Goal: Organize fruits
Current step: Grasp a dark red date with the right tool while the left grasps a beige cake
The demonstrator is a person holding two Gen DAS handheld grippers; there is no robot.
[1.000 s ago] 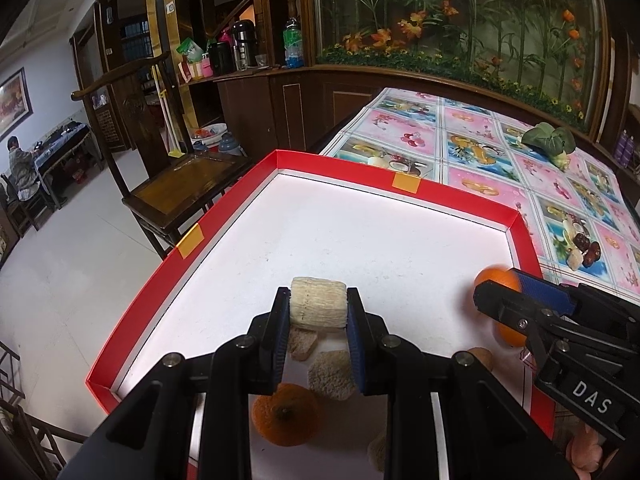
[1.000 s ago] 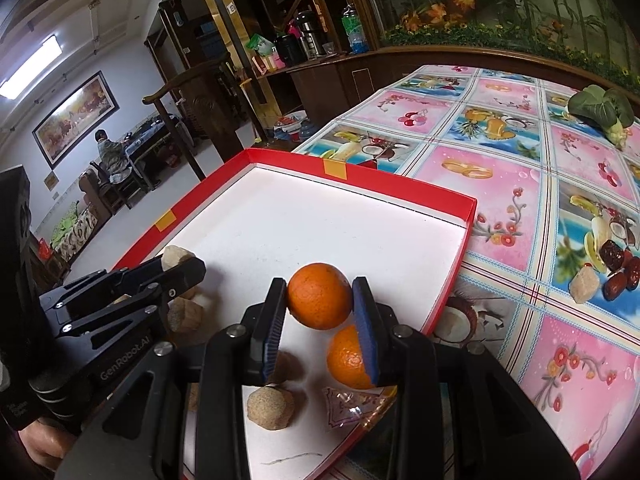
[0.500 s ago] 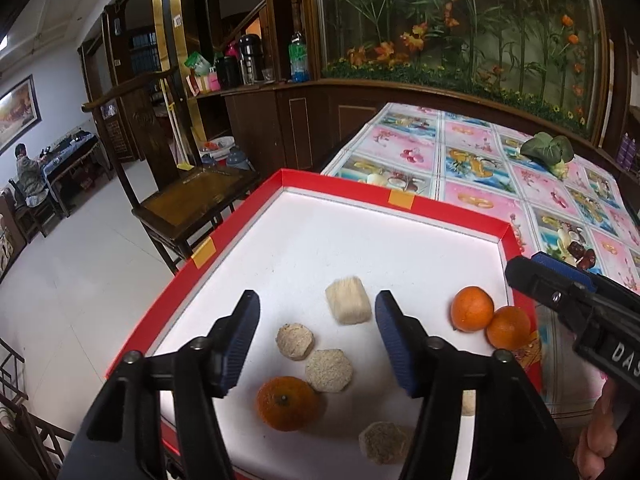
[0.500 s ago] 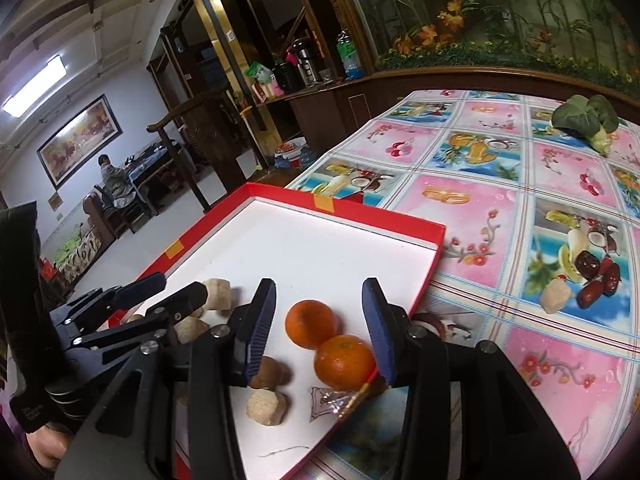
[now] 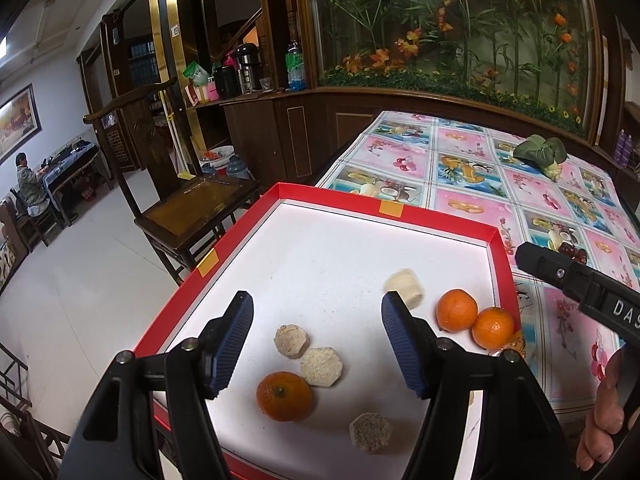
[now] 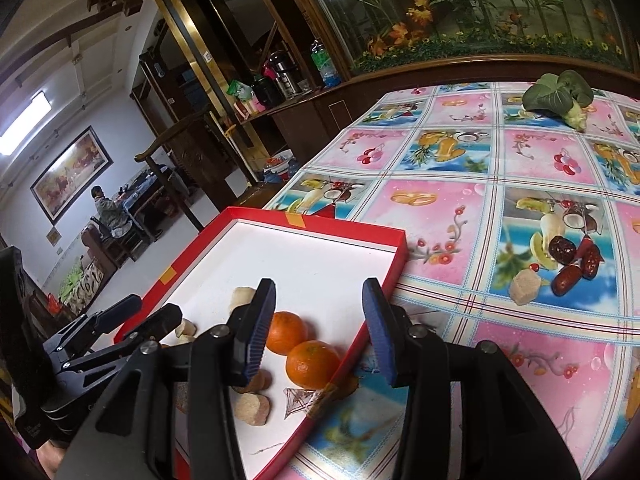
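Your left gripper (image 5: 316, 340) is still spreading its ribbed blue pads, nothing pinched; your right gripper (image 6: 318, 330) hangs apart and empty too. In the shallow red cardboard tray (image 5: 440, 218), white inside, two glossy round oranges (image 5: 457, 310) touch near the right wall, a third (image 5: 284, 396) sits alone, and crumbly beige hexagonal cakes (image 5: 321, 367) lie scattered around it.

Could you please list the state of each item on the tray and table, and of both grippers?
left gripper: jaws opening, nothing between the pads.
right gripper: open, holding nothing.
red tray: lying flat on the table edge.
pair of oranges: resting in the tray, touching each other.
single orange: resting in the tray, apart from the pair.
pale cylinder snack: lying free in the tray.
dates: out on the tablecloth.
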